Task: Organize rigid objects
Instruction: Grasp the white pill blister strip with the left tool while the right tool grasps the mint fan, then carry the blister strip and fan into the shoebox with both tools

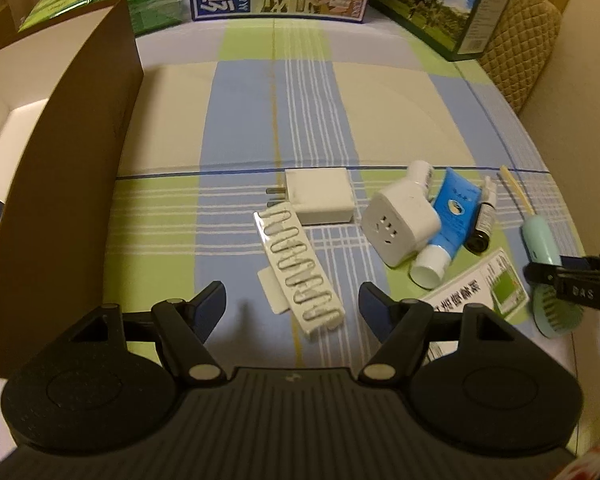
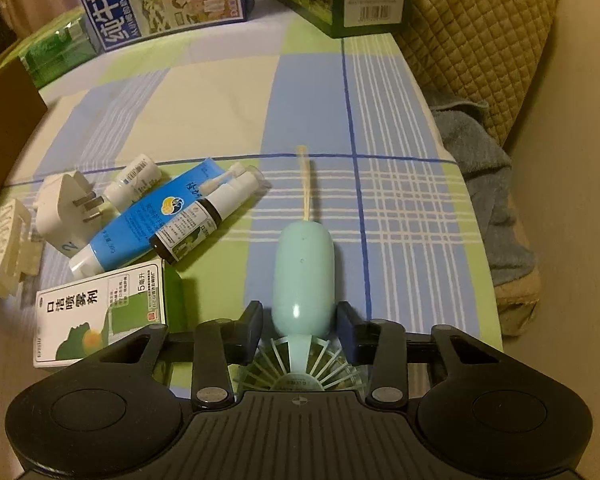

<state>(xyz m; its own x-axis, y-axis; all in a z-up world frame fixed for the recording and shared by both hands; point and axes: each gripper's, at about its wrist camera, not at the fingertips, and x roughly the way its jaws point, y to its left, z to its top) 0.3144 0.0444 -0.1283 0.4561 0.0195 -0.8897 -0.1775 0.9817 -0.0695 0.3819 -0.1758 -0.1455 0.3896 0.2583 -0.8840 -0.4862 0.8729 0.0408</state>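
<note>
While my right gripper (image 2: 298,326) closes its two dark pads on the handle of the mint-green plastic handheld fan (image 2: 303,268), the fan's ribbed round head sits under the gripper body and its thin cream cord lies ahead on the checked blue, green and cream tabletop (image 2: 400,200). Just left of the fan lie a white-and-green cardboard spray box (image 2: 100,316), a dark glass spray bottle (image 2: 192,228) and a blue squeeze tube with a white cap (image 2: 140,224). My left gripper (image 1: 292,300) hangs with its pads apart and nothing between them, over a white plastic strip of metal clips (image 1: 300,272). Beyond the strip sit a white square charger (image 1: 320,196) and a white cube socket adapter (image 1: 400,224). A tall brown cardboard box (image 1: 72,184) walls off the left.
</note>
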